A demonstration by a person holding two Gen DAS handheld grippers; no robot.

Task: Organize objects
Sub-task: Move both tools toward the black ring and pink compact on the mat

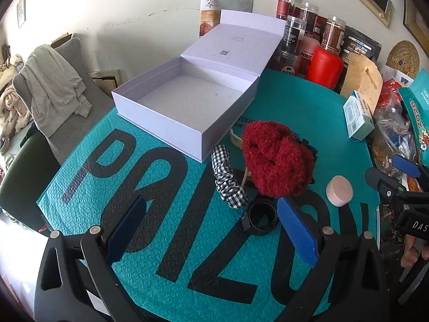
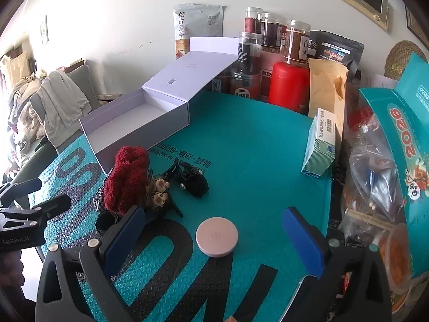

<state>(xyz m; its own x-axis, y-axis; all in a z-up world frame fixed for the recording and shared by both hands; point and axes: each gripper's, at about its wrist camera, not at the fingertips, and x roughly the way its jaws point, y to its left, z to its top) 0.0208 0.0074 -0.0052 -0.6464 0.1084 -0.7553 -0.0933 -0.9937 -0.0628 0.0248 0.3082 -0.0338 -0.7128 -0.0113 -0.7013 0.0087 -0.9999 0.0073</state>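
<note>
A teal bubble-wrap mailer (image 1: pixel 166 241), dimpled and printed with big black letters, covers the bench. On it sits the white cardboard box (image 1: pixel 171 102), rectangular, hinged lid thrown back, its inside bare. Just beside the box's near corner lies the pile to be sorted: a fuzzy dark-red scrunchie (image 1: pixel 276 158) on top, a black-and-white gingham scrunchie (image 1: pixel 228 179) against it, a glossy black ring-shaped band (image 1: pixel 258 217) nearest the camera (black hair claws and small animal figures show behind from the other side). Further from the box rests a smooth pink round compact (image 2: pixel 217 236). The left tool (image 1: pixel 211 230) and the right tool (image 2: pixel 214 244) both hang with jaws spread wide, holding nothing.
</note>
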